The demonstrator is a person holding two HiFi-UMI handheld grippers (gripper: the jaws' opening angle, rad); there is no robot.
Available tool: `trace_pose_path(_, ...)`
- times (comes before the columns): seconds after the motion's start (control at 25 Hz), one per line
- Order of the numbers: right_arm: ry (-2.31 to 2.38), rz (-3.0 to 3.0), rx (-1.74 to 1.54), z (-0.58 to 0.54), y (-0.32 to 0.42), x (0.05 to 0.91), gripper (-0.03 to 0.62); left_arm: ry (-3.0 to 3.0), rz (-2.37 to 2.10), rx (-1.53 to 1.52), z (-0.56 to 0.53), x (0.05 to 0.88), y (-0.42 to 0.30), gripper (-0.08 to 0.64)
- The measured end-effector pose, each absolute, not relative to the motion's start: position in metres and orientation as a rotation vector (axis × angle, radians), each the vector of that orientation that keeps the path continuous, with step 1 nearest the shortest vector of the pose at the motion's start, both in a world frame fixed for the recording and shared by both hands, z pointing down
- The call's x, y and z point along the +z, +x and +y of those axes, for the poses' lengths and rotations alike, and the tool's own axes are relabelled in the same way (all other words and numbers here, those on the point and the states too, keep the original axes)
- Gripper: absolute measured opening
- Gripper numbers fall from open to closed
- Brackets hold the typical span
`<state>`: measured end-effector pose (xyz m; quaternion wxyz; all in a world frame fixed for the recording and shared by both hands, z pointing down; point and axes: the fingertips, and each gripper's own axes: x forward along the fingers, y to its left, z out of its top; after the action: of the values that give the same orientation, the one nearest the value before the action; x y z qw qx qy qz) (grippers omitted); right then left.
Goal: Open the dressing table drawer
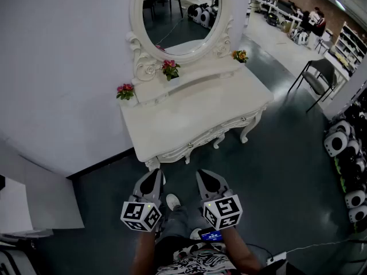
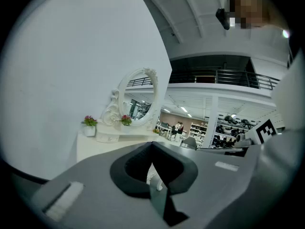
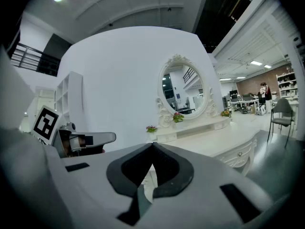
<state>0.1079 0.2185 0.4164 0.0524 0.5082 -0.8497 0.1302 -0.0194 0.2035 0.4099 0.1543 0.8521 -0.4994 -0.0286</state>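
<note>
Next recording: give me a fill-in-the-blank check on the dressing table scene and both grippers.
The mirror above the dressing table is ____ in shape.
The shelf under it carries ____ flower pots.
The drawer is ____.
The left gripper and right gripper both have jaws ____, holding nothing.
Missing words: oval; three; closed; shut.
</note>
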Motion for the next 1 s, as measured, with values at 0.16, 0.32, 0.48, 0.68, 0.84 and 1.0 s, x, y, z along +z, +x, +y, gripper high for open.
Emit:
trace_pose_path(0.16, 1.491, -2.633, 0.494, 0.266, 0.108, 0.411, 0.0, 2.436, -1.415, -0.195, 0.25, 0.392, -0.016, 0.002)
trace_pose_path(0.32, 1.477, -2.633, 0.469, 0.286, 0.112, 0.404, 0.001, 2.417, -1.46, -0.157, 0.273, 0.39, -0.014, 0.002)
trace_pose_path(0.48, 1.476, -2.641, 0.454, 0.296, 0.119, 0.401, 0.0, 2.392, -1.509, -0.12, 0.283, 0.394, -0.014, 0.002)
trace_pose_path(0.68, 1.457, -2.634, 0.447, 0.295, 0.123, 0.405, 0.003, 2.401, -1.574, -0.115, 0.282, 0.394, -0.017, 0.002)
trace_pose_path(0.84, 1.455, -2.581, 0.422, 0.277, 0.125, 0.416, 0.081, 2.386, -1.589, -0.082, 0.262, 0.402, -0.019, 0.002)
trace_pose_path(1.0, 1.479, -2.555, 0.406, 0.241, 0.123, 0.421, 0.081, 2.377, -1.601, -0.056, 0.227, 0.41, -0.025, 0.002)
